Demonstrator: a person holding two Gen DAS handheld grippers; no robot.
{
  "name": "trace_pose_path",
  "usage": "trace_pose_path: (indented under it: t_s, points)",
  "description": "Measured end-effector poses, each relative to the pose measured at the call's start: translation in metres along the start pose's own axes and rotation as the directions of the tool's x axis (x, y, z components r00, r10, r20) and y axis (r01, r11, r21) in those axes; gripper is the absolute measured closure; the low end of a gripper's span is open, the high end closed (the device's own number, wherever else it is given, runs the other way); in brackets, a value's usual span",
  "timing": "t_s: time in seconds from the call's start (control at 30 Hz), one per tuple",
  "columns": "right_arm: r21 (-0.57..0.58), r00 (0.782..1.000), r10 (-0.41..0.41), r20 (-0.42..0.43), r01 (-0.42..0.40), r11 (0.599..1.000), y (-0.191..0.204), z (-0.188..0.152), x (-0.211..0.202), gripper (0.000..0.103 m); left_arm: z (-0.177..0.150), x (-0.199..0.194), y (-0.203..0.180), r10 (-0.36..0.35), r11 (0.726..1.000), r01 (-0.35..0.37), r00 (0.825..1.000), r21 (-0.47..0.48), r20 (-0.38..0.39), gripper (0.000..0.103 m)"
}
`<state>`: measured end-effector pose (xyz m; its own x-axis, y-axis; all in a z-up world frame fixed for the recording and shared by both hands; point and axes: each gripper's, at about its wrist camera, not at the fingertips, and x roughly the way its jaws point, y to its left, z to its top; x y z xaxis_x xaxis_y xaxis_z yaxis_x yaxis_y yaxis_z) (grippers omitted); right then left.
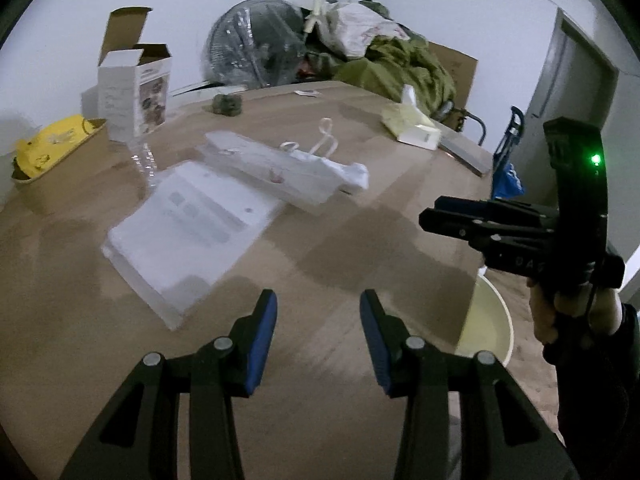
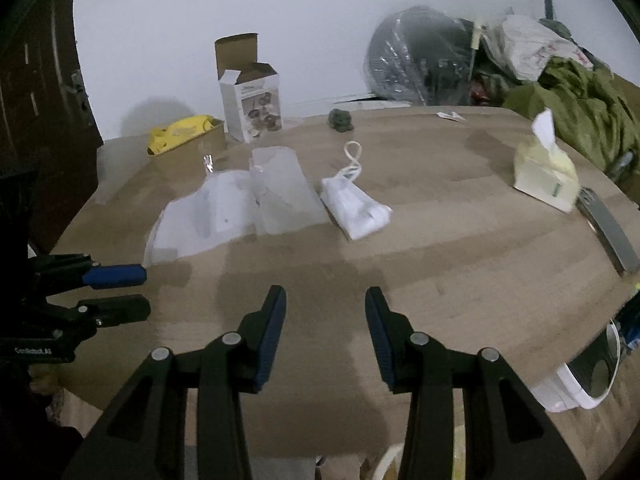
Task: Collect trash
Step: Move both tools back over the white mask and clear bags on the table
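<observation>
Trash lies uncollected: clear plastic packaging [image 1: 188, 224] and a white bag [image 2: 354, 206] at twelve o'clock on the table [image 2: 440, 260]; both grippers, left [image 1: 318, 320] and right [image 2: 326, 318], hover, jaws wide apart and empty.

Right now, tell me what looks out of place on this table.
Loose white plastic packaging sprawls flat over the wooden table, one sheet overlapping another. A crumpled white bag with cord handles lies beside it. The open cardboard box stands with flaps up. Both grippers are open and hold nothing.
</observation>
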<state>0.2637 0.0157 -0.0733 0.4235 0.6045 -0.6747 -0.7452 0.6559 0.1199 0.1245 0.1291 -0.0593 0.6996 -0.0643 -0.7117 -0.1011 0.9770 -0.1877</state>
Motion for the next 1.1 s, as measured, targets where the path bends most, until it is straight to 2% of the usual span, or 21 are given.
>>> trace_pose_path:
  t_s: [0.23, 0.33, 0.53, 0.63, 1.1]
  points:
    - [-0.007, 1.000, 0.005, -0.013, -0.005, 1.000, -0.003, 0.021, 0.021, 0.064, 0.013, 0.001, 0.020, 0.030, 0.999, -0.030, 1.000, -0.037, -0.007, 0.060]
    - [-0.004, 1.000, -0.002, -0.016, 0.002, 1.000, -0.008, 0.029, 0.029, 0.051, 0.020, 0.004, 0.027, 0.040, 0.998, -0.041, 0.999, -0.047, -0.016, 0.060]
    - [0.002, 0.999, -0.019, -0.027, 0.019, 1.000, -0.018, 0.044, 0.050, 0.051, 0.031, 0.013, 0.033, 0.045, 0.997, -0.047, 0.999, -0.056, -0.029, 0.060]
    - [0.013, 0.997, -0.057, -0.056, 0.058, 0.998, -0.028, 0.051, 0.065, 0.051, 0.038, 0.017, 0.036, 0.046, 0.997, -0.047, 0.998, -0.063, -0.032, 0.060]
    - [0.025, 0.992, -0.024, -0.124, 0.027, 0.999, -0.045, 0.070, 0.107, 0.051, 0.068, 0.046, 0.037, 0.035, 0.995, -0.037, 0.999, -0.090, -0.030, 0.060]
